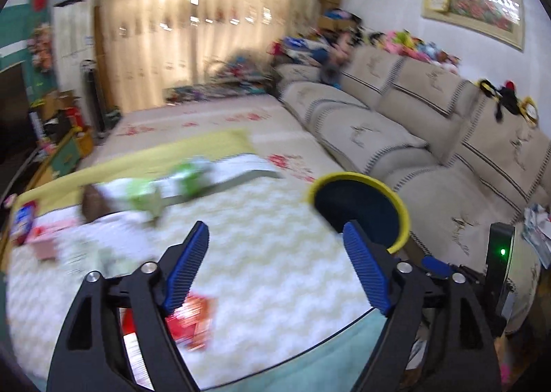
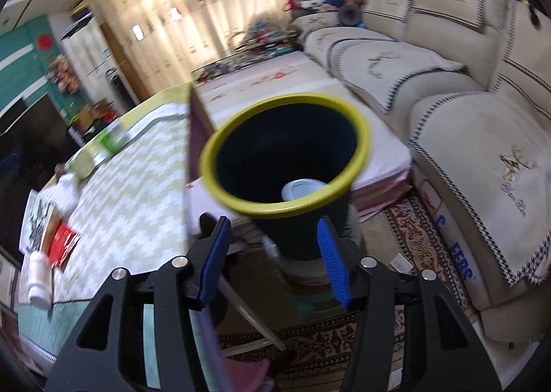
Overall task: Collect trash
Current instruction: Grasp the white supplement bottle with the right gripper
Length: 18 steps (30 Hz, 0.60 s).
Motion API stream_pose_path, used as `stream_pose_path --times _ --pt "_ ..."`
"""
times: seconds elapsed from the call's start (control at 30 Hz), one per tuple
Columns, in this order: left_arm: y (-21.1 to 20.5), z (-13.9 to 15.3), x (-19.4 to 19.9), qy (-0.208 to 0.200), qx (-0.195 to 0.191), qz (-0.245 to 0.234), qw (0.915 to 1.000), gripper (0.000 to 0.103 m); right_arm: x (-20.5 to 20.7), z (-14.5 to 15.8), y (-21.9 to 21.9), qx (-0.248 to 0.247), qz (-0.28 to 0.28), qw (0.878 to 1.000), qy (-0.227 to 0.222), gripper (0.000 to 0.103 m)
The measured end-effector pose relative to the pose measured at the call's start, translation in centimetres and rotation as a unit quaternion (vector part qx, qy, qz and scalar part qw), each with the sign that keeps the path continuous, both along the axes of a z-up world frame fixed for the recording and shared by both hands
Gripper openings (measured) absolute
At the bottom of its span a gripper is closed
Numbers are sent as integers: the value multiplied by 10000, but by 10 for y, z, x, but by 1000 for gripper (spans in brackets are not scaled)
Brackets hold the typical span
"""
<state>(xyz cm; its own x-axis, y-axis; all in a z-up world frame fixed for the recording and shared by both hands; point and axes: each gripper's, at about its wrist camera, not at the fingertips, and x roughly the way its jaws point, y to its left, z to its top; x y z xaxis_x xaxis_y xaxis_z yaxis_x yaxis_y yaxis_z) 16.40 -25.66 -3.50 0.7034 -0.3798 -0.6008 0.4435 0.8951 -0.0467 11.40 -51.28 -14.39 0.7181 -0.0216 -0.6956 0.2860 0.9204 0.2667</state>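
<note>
Nearest in the left wrist view, the left tool [image 1: 275, 268] hangs over the counter [image 1: 275, 254] with its blue pads spread wide apart and nothing between them. Just under its left finger, at about 7 o'clock, lies a red wrapper [image 1: 193, 319], not yet picked up.

The right tool [image 2: 272, 261] also stands apart and empty, poised just short of the trash bin [image 2: 286, 151], which rises at 12 o'clock from it, off the counter's edge. The bin has a yellow rim and a dark inside. One pale round piece, perhaps a cup or lid [image 2: 301, 188], already rests low inside it; the rest of the inside looks bare, though much is in shadow.

Farther out on the counter, toward 10 o'clock in the left view, sit a pink packet [image 1: 44, 240], a red and blue packet [image 1: 22, 223] and blurred green wrappers [image 1: 165, 185]. The right view adds a white bottle [image 2: 39, 278] lying at the counter's near corner, beside the red wrapper.

By my judgement the job is barely begun: one item binned, several pieces of litter left on the counter, both tools free to take the next.
</note>
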Motion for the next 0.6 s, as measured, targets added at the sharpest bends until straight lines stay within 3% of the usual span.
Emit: stream_pose_path --times 0.1,0.27,0.4,0.6 --pt "57 9 -21 -195 -11 441 9988 90 8 5 31 -68 333 9994 -7 50" --pt "143 13 -45 -328 -128 1163 9926 92 16 18 97 -169 1097 9938 -80 53" --pt "202 11 -64 -438 -275 1744 9833 92 20 30 162 -145 1969 9802 -172 54" --pt "257 1 -79 -427 -521 2202 9731 92 18 45 242 -112 2894 9565 -338 59"
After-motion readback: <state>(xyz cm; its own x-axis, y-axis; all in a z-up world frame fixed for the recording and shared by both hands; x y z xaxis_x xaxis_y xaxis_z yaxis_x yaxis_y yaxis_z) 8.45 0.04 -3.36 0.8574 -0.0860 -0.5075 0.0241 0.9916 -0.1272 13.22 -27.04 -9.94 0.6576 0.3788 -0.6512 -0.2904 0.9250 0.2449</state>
